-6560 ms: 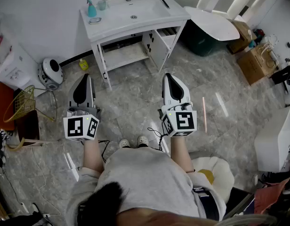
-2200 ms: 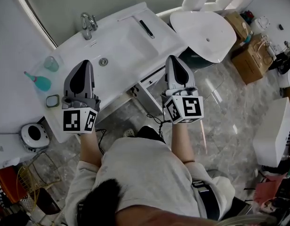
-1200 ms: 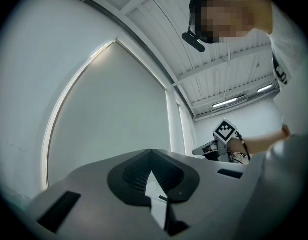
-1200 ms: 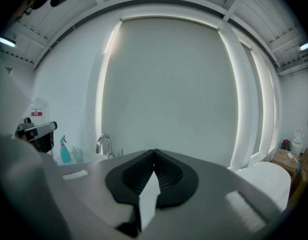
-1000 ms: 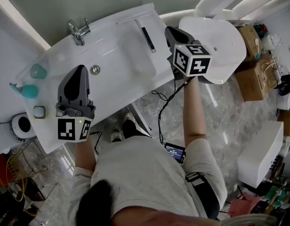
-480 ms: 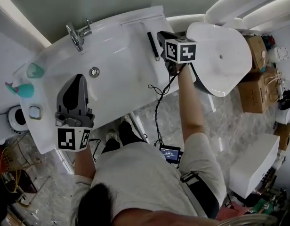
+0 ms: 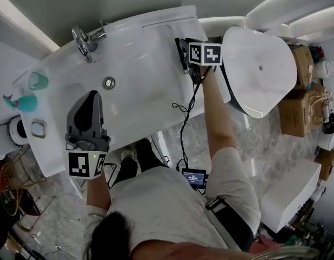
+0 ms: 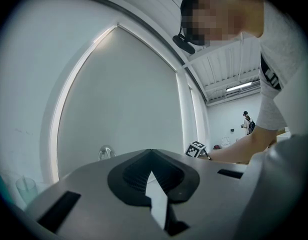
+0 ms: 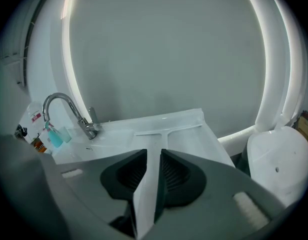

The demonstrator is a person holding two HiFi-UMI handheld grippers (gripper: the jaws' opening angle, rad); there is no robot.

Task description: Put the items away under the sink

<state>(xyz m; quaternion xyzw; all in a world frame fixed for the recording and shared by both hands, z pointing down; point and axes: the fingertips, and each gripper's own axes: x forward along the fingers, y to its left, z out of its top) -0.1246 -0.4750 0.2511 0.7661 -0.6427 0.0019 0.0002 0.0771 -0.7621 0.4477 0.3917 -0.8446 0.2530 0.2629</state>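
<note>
The person is now leaning right over the sink (image 7: 140, 85), which fills most of the head view. A few seconds back they stood well away from it with both grippers held out in front. The cupboard space under it is hidden below the white top from here.

The left gripper (image 7: 93, 95) hangs over the near left part of the basin. Its jaws are closed on nothing, so it's just along for the ride. The right gripper (image 9: 154, 153) is where the action is. A second ago it was up over the right edge, and it has since dropped to the far right ledge, nose tilted down. Its jaws were pinched together and have just been opening. Only bare white sink shows in the gap, so nothing is grabbed yet.

Smaller stuff: the faucet (image 7: 85, 36) is at the far left of the basin. A teal cup (image 7: 37, 80), a teal bottle (image 7: 23, 103) and a little dish (image 7: 37, 129) are lined up on the left ledge.

The smallest is a dark stick (image 7: 184, 66) lying on the right ledge, just beside the right gripper (razor? comb? too small to call).

My read is that the stick is the first pick. Everything is still on top, so the putting away hasn't started.
</note>
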